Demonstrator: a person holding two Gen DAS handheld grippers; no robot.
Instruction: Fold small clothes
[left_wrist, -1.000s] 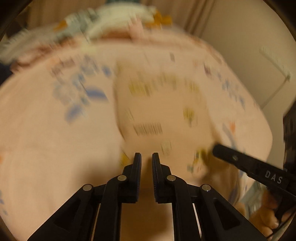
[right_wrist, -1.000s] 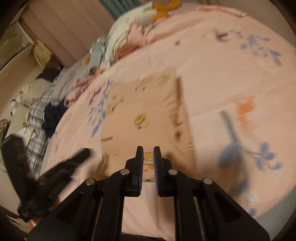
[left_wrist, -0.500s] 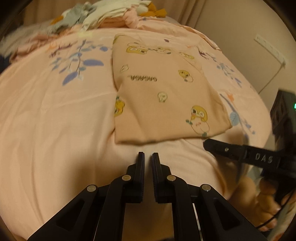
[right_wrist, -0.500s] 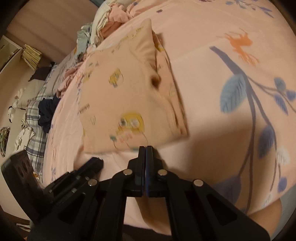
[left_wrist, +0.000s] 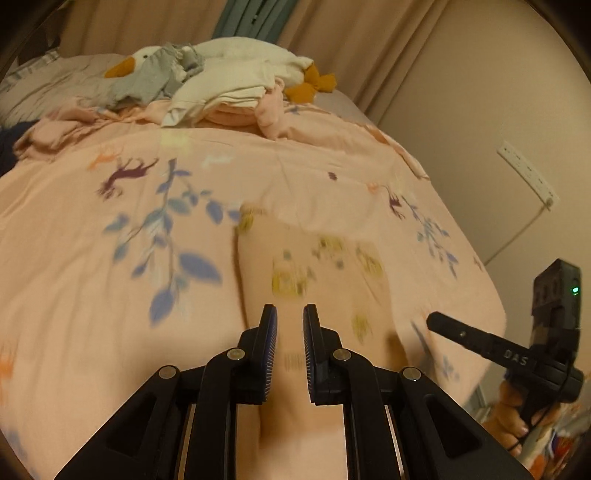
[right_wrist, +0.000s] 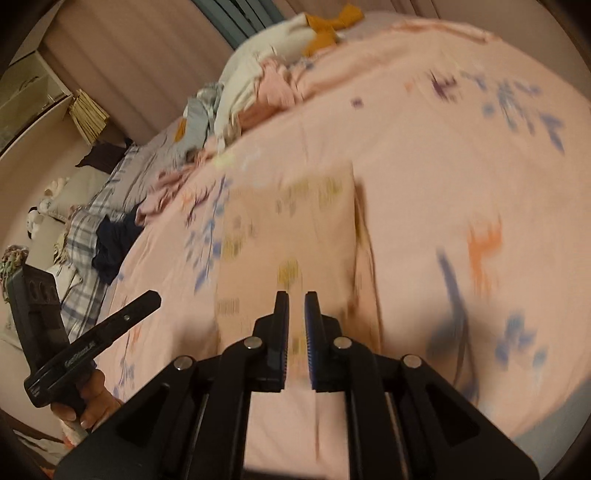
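A folded peach garment (left_wrist: 314, 266) with yellow owl prints lies flat on the pink flowered bedspread (left_wrist: 110, 295), blurred by motion. My left gripper (left_wrist: 290, 308) hovers over its near part, shut down to a narrow slit with nothing pinched. In the right wrist view the same garment (right_wrist: 288, 229) lies under my right gripper (right_wrist: 296, 294). Its jaws are opening, a thin gap shows, and no cloth is between them. Each gripper's black body shows at the edge of the other's view.
A pile of loose clothes and a white plush goose (left_wrist: 221, 85) sits at the far end of the bed. Plaid bedding (right_wrist: 85, 229) and a dark garment (right_wrist: 114, 240) lie to the left. A wall with a power strip (left_wrist: 524, 170) stands at the right.
Both grippers came from the garment's near edge to above the garment, and more of the far bed shows. The right jaws, fully together half a second ago, now show a gap.
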